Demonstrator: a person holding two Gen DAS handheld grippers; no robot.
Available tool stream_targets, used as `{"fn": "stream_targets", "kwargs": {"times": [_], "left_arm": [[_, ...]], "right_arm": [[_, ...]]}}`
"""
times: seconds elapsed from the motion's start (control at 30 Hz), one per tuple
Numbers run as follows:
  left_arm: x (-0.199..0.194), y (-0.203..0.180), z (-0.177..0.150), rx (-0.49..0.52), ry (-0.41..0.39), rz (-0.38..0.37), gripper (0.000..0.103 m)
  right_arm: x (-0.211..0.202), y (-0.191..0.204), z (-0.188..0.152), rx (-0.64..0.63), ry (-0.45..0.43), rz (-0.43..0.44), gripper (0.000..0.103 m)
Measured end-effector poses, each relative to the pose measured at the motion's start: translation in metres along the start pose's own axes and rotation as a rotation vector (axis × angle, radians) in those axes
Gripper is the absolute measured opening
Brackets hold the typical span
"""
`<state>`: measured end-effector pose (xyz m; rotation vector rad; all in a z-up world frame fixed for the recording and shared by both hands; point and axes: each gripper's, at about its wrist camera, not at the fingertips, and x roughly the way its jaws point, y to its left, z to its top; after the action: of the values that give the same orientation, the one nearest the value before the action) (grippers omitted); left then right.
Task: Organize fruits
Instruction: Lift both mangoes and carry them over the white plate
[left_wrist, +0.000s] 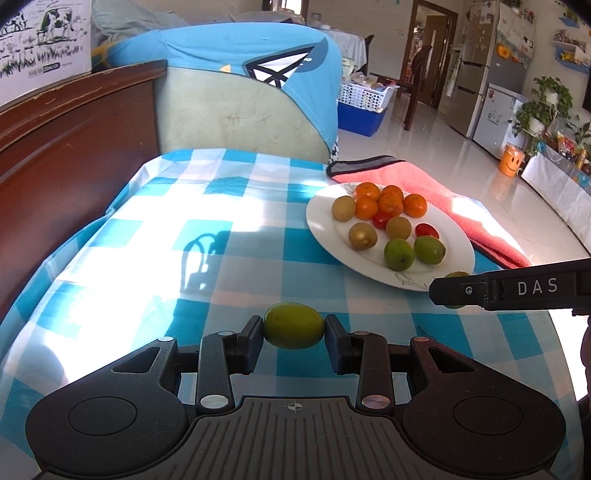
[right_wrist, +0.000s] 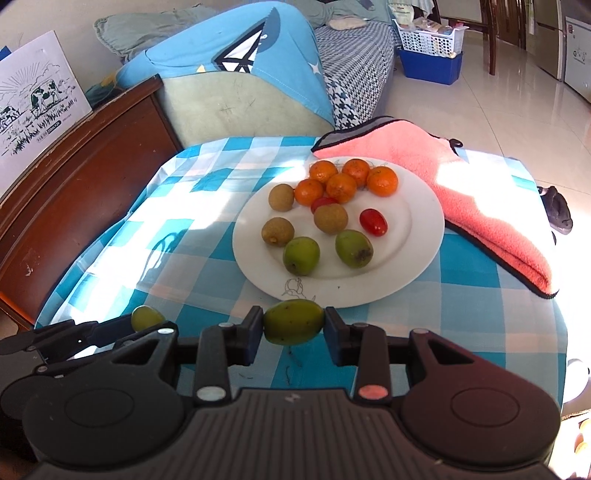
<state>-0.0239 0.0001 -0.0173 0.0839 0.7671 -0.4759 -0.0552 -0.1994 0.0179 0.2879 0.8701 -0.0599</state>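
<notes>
At 6 o'clock of the plate (right_wrist: 424, 229), my right gripper (right_wrist: 294, 324) pinches a green oval fruit (right_wrist: 294, 322), long axis crosswise, skin smooth. My left gripper (left_wrist: 293, 326) clamps another fruit (left_wrist: 293, 325), likewise crosswise.

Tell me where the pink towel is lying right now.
The pink towel lies on the checked tablecloth at the table's far right, just behind and right of the white plate; its near end reaches the table edge in the right wrist view.
</notes>
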Motion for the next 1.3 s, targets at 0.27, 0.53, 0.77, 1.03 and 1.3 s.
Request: {"fn": "stream_targets", "kwargs": {"times": [0.27, 0.53, 0.77, 1.03, 1.3], "left_arm": [[-0.007, 0.001, 0.01, -0.057, 0.017, 0.052, 0.033], [-0.02, -0.018, 0.028, -0.065, -0.012, 0.026, 0.033], [-0.023, -0.038, 0.045, -0.094, -0.034, -0.004, 0.033], [-0.005, -0.071, 0.067, -0.054, -0.047, -0.045, 0.033], [0.025, -0.085, 0.078, -0.024, -0.03, -0.057, 0.033]], "right_arm": [[-0.016, -0.004, 0.009, 0.008, -0.03, 0.033, 0.036], [-0.03, -0.012, 0.025, -0.038, -0.041, 0.046, 0.036], [-0.04, -0.041, 0.049, -0.079, -0.055, 0.066, 0.036], [-0.033, -0.084, 0.078, 0.074, -0.059, 0.108, 0.036], [-0.008, -0.094, 0.087, 0.114, -0.028, 0.145, 0.036]]}}
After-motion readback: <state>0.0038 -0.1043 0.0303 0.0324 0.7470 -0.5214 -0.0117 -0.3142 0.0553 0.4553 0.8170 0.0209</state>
